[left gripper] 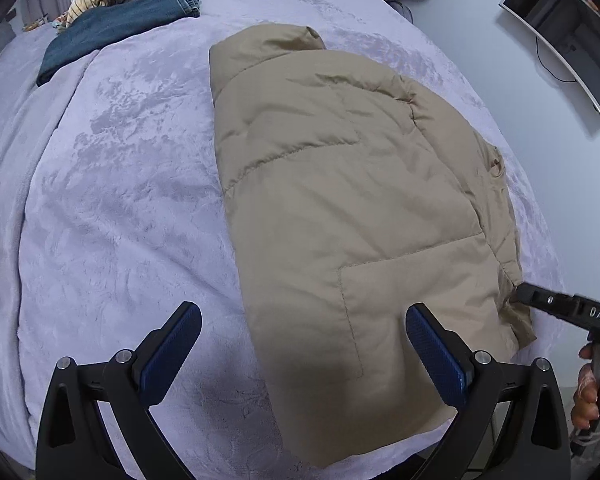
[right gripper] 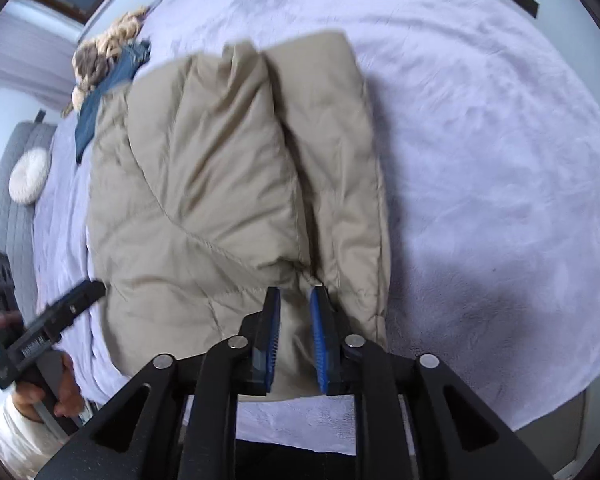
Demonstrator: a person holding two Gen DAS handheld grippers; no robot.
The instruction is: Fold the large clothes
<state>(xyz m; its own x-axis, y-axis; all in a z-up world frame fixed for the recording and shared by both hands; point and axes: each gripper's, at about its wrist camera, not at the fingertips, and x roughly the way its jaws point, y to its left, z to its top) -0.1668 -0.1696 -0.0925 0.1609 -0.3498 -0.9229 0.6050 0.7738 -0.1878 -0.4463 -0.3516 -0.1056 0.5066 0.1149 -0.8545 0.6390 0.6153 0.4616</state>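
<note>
Jacket [left gripper: 340, 208]: tan, padded, folded lengthwise, lying on lilac blanket [left gripper: 120, 200], hem at near edge.
Left gripper [left gripper: 303, 354]: spread wide, empty, above hem.
Right gripper [right gripper: 294, 336]: narrowly parted, pads off fabric, at hem fold.
Jeans [left gripper: 112, 28]: far-left corner.

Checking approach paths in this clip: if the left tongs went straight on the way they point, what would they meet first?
Most likely the lavender blanket, just beside the tan jacket's near edge. The left tongs stand open and empty; the right-hand pad hangs over the jacket, so that side could meet fabric first. Depth is unclear.
</note>
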